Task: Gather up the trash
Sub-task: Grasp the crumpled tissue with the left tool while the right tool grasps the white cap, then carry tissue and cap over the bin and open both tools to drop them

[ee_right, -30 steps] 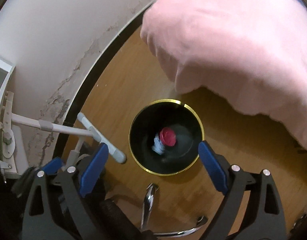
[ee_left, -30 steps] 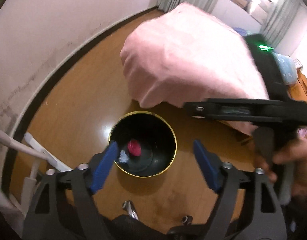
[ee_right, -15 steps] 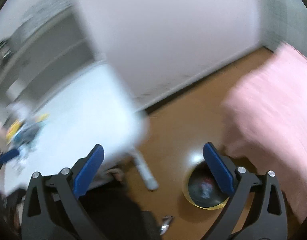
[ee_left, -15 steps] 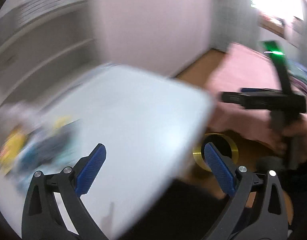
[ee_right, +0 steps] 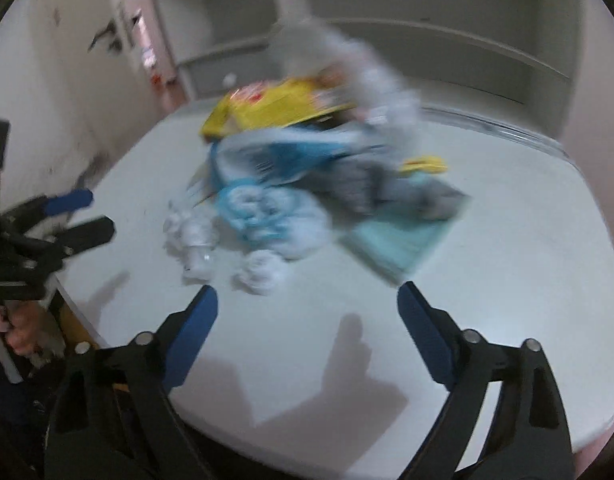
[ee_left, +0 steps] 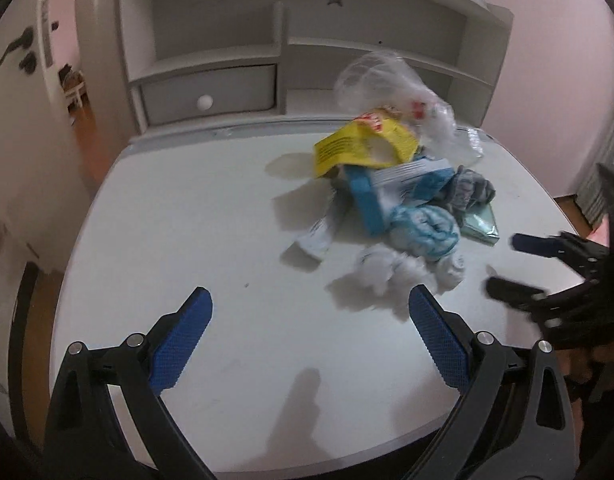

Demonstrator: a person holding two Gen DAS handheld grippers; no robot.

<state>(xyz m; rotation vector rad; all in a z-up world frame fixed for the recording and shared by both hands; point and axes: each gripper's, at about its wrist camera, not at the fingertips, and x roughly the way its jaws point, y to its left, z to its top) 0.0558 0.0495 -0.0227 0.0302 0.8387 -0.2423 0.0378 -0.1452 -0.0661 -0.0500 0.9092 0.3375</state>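
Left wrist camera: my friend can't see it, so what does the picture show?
A pile of trash sits on a white desk: a yellow wrapper, clear plastic, blue packets, crumpled tissue. The open, empty left gripper points at it, the right gripper beside it.

Right-wrist view motion-blurred, trash pile [ee_right: 299,168] smeared, package print unreadable, desk [ee_right: 527,280] edges cropped

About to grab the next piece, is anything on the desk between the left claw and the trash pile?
Nothing visible. Only bare white desk lies between the open left claw and the trash pile; crumpled white tissue is nearest.
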